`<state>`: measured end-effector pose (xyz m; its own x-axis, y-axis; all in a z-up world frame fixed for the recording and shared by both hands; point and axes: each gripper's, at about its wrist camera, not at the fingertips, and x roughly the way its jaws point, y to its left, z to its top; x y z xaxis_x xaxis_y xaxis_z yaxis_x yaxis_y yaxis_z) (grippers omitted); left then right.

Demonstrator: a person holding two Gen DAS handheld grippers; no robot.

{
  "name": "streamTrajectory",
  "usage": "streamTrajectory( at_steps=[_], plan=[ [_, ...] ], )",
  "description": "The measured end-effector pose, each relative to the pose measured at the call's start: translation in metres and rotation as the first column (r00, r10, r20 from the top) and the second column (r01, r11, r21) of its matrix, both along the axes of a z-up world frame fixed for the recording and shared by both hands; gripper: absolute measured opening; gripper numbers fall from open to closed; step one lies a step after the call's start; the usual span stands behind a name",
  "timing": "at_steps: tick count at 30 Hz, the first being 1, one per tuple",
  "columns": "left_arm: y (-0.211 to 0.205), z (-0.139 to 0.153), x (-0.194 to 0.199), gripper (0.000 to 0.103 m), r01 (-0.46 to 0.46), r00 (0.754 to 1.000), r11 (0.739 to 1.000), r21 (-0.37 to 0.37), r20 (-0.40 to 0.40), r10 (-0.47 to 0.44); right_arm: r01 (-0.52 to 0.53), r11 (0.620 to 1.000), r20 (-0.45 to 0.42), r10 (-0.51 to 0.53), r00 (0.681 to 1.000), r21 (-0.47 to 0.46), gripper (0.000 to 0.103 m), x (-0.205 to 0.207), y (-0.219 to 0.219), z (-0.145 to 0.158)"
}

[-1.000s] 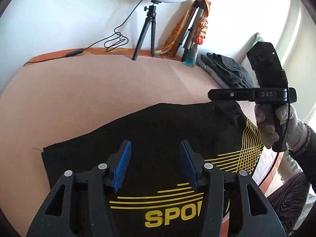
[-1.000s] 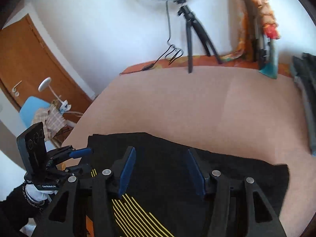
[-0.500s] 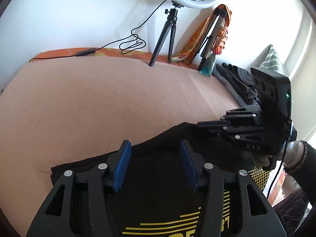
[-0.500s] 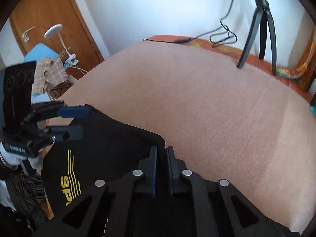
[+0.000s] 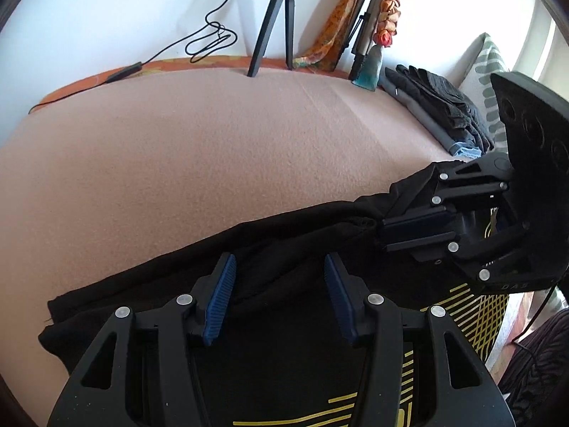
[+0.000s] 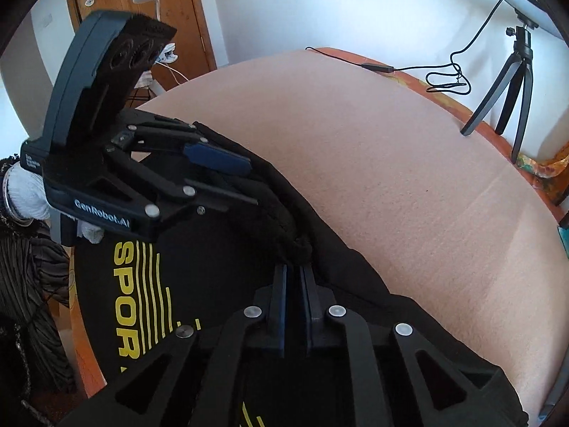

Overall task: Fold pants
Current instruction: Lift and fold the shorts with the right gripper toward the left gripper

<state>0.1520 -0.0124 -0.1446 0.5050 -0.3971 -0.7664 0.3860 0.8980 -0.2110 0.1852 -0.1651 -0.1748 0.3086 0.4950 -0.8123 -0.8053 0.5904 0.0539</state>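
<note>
Left wrist view: black pants [image 5: 284,356] lie limp on the bed [image 5: 213,142], soft and light, best taken at the far edge; left hand-held gripper [image 5: 277,277] spread above the cloth, its lower part cut off. Right wrist view: right hand-held gripper [image 6: 293,274], jaws just reopened slightly, pinching a bunched fold; hem hidden

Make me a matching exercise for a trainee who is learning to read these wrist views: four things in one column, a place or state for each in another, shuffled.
Things:
1. left gripper
2. right gripper
3. tripod
4. folded dark clothes

Place or state:
A. pinching the black pants' edge
B. standing at the bed's far edge, by the wall
C. open above the pants
D. stacked beside the striped pillow

Pairs: 1-C, 2-A, 3-B, 4-D
</note>
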Motion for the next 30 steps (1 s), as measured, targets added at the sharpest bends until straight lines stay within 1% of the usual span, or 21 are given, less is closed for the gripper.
streamTrajectory(
  at_steps=[1,2,4,5,8,9,10,13,14,16,18,20,22,23,24,26,27,29,30],
  plan=[
    [-0.001,0.0,-0.001,0.05,0.003,1.0,1.0,0.006,0.003,-0.003,0.0,1.0,-0.008,0.0,1.0,0.011,0.021,0.0,-0.001,0.002],
    [0.0,0.001,-0.001,0.05,0.004,1.0,1.0,0.005,0.003,-0.004,0.003,1.0,-0.005,-0.003,1.0,0.024,0.023,0.002,-0.003,0.005],
    [0.0,0.0,-0.002,0.05,0.003,1.0,1.0,-0.002,0.004,-0.003,0.019,0.998,-0.002,-0.019,1.0,0.056,0.031,0.007,-0.006,0.012],
    [0.001,0.001,-0.003,0.05,0.007,1.0,1.0,-0.002,0.007,-0.007,0.034,0.996,-0.017,-0.032,0.999,0.081,0.032,0.011,-0.006,0.015],
    [-0.001,0.0,-0.008,0.05,0.031,0.999,0.999,0.015,0.019,-0.032,0.075,0.981,-0.113,-0.055,0.992,0.181,0.033,0.024,-0.011,0.019],
    [-0.001,0.0,-0.01,0.05,0.039,0.999,0.999,0.024,0.026,-0.04,0.082,0.976,-0.144,-0.053,0.988,0.2,0.03,0.027,-0.011,0.017],
    [-0.002,-0.001,-0.011,0.05,0.044,0.999,0.999,0.029,0.03,-0.045,0.084,0.975,-0.159,-0.052,0.986,0.204,0.028,0.029,-0.008,0.014],
    [-0.002,0.0,-0.011,0.05,0.052,0.998,0.998,0.029,0.032,-0.053,0.109,0.985,-0.152,-0.089,0.984,0.131,0.028,0.035,0.004,0.004],
    [-0.002,0.0,-0.011,0.05,0.053,0.998,0.998,0.027,0.032,-0.054,0.124,0.985,-0.165,-0.103,0.981,0.124,0.028,0.039,0.005,0.0],
    [-0.002,0.0,-0.011,0.05,0.057,0.998,0.998,0.027,0.032,-0.058,0.153,0.975,-0.22,-0.117,0.968,0.158,0.033,0.048,0.002,-0.003],
    [-0.001,0.001,-0.01,0.05,0.061,0.998,0.998,0.025,0.034,-0.062,0.19,0.958,-0.264,-0.131,0.956,0.215,0.035,0.055,-0.006,-0.003],
    [-0.002,0.0,-0.011,0.05,0.064,0.997,0.998,0.026,0.036,-0.065,0.234,0.942,-0.313,-0.153,0.937,0.242,0.035,0.066,-0.013,-0.007],
    [-0.001,0.001,-0.011,0.05,0.067,0.997,0.997,0.033,0.03,-0.068,0.264,0.935,-0.351,-0.171,0.921,0.236,0.035,0.071,-0.016,-0.012],
    [-0.001,0.001,-0.012,0.05,0.069,0.997,0.997,0.033,0.03,-0.07,0.264,0.942,-0.346,-0.182,0.921,0.207,0.034,0.07,-0.014,-0.015],
    [0.0,0.001,-0.013,0.05,0.07,0.997,0.997,0.033,0.03,-0.071,0.254,0.947,-0.328,-0.18,0.927,0.198,0.034,0.068,-0.011,-0.015],
    [0.001,0.001,-0.012,0.05,0.069,0.997,0.997,0.028,0.028,-0.07,0.225,0.957,-0.287,-0.166,0.944,0.186,0.028,0.057,-0.005,-0.012],
    [0.002,0.002,-0.012,0.05,0.067,0.997,0.997,0.024,0.026,-0.067,0.204,0.964,-0.26,-0.155,0.953,0.173,0.023,0.05,-0.002,-0.011],
    [0.004,0.002,-0.011,0.05,0.06,0.998,0.998,0.005,0.018,-0.06,0.163,0.977,-0.191,-0.136,0.972,0.136,0.019,0.037,0.003,-0.01],
    [0.005,0.002,-0.011,0.05,0.057,0.998,0.998,-0.002,0.015,-0.057,0.149,0.981,-0.156,-0.129,0.979,0.122,0.015,0.03,0.005,-0.009]
  ],
)
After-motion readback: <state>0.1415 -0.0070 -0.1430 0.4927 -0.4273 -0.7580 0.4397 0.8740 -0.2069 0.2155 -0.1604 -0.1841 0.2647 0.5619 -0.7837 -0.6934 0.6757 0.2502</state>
